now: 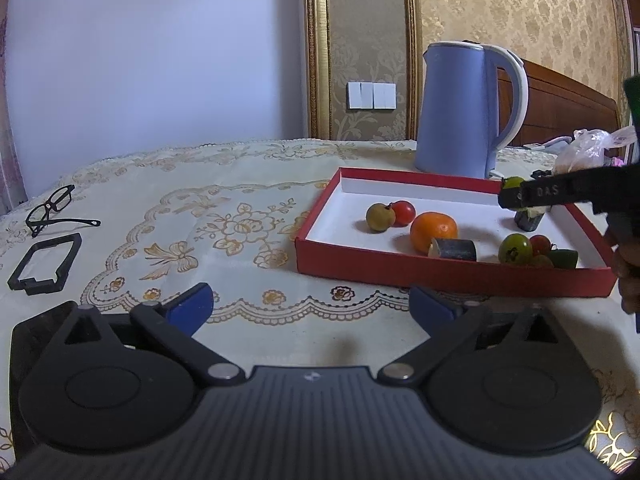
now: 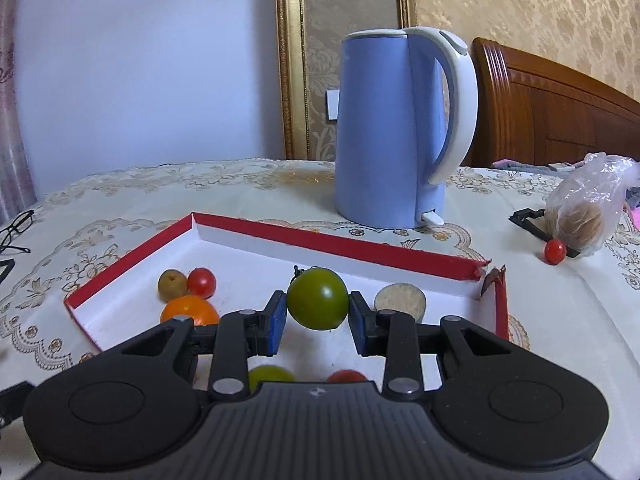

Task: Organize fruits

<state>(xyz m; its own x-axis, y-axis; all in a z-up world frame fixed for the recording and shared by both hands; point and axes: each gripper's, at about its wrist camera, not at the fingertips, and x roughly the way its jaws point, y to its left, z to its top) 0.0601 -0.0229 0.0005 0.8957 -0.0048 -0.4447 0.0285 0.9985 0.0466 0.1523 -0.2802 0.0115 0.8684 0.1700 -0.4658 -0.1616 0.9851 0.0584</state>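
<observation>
A red box with a white inside lies on the table; it also shows in the right wrist view. In it lie an orange, a brownish fruit, a red tomato, a green tomato and dark cut pieces. My right gripper is shut on a green tomato and holds it above the box. It shows from the side in the left wrist view. My left gripper is open and empty, low over the tablecloth in front of the box.
A blue kettle stands behind the box. A red tomato lies on the cloth at the right beside a plastic bag. Glasses and a black frame lie at the left.
</observation>
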